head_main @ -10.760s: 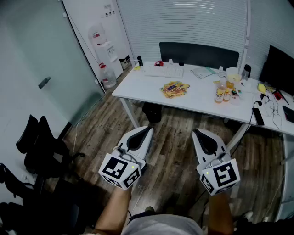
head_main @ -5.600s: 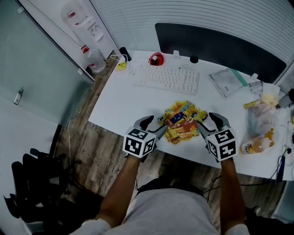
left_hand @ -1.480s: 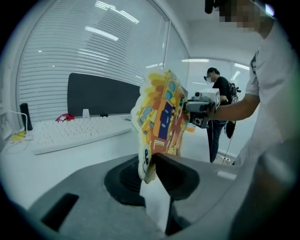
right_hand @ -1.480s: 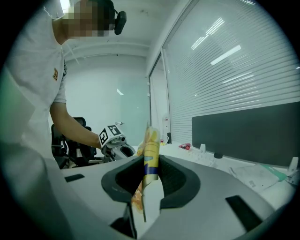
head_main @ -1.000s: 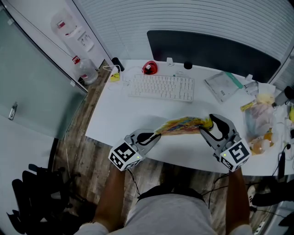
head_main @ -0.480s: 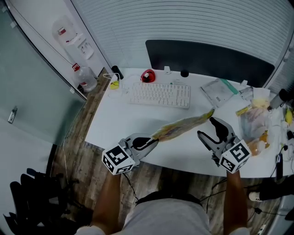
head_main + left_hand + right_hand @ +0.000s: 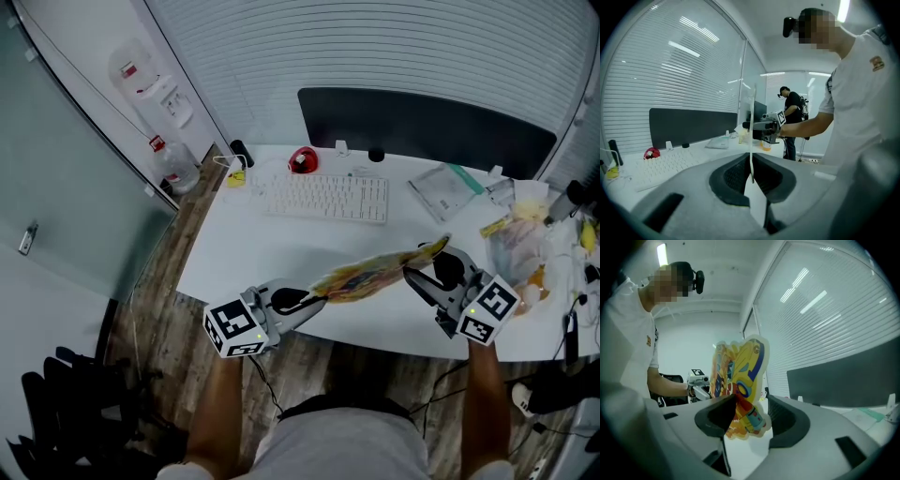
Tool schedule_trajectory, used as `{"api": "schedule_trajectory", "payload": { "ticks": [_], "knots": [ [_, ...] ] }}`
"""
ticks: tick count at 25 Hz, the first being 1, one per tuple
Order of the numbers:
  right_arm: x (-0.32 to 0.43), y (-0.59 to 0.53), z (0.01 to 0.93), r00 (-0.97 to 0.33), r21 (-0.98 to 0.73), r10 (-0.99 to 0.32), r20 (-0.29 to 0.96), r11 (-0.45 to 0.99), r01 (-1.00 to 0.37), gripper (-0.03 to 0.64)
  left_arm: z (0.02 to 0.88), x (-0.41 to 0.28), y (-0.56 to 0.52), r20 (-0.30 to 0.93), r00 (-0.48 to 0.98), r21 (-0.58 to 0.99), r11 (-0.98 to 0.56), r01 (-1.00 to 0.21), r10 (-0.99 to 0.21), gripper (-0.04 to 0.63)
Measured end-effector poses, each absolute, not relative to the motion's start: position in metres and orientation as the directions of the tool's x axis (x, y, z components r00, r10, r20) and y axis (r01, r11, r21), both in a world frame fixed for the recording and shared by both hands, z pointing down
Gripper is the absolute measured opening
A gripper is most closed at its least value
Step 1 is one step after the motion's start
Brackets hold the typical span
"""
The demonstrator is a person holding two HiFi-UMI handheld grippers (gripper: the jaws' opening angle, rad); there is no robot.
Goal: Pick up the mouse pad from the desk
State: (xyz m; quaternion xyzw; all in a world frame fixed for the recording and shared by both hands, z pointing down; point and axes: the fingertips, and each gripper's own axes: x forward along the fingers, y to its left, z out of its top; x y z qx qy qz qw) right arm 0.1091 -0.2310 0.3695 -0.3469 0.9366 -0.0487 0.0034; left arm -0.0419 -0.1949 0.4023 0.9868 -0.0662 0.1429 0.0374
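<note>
Above the counter (image 7: 242, 251), left gripper (image 7: 315, 299) is clenching the mouse pad (image 7: 367, 273); right gripper's (image 7: 426, 266) just-narrowing jaws are loosely straddling its end, steadying.

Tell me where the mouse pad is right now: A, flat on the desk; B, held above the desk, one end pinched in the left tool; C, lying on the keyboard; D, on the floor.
B: the mouse pad hangs clear of the desk, one end clamped in the left tool.
</note>
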Motion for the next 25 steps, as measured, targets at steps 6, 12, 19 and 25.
{"api": "schedule_trajectory", "payload": {
  "ticks": [6,12,19,25],
  "knots": [
    [0.105,-0.225,0.358,-0.712,0.03,-0.702,0.035,0.713,-0.701,0.063,0.396,-0.049,-0.214,0.275,0.927,0.022,-0.962,-0.272,-0.256,0.023],
    [0.096,-0.222,0.352,-0.683,0.098,-0.73,0.032,0.682,-0.724,0.034,0.39,-0.053,-0.236,0.243,0.873,0.003,-0.899,-0.437,-0.423,0.023],
    [0.097,-0.229,0.346,-0.584,0.144,-0.812,0.029,0.581,-0.801,0.026,0.368,-0.053,-0.246,0.133,0.83,0.014,-0.837,-0.547,-0.541,0.023],
    [0.099,-0.234,0.34,-0.532,0.112,-0.846,0.018,0.531,-0.84,0.026,0.347,-0.055,-0.249,0.07,0.82,0.015,-0.821,-0.57,-0.568,0.023]
  ]
}}
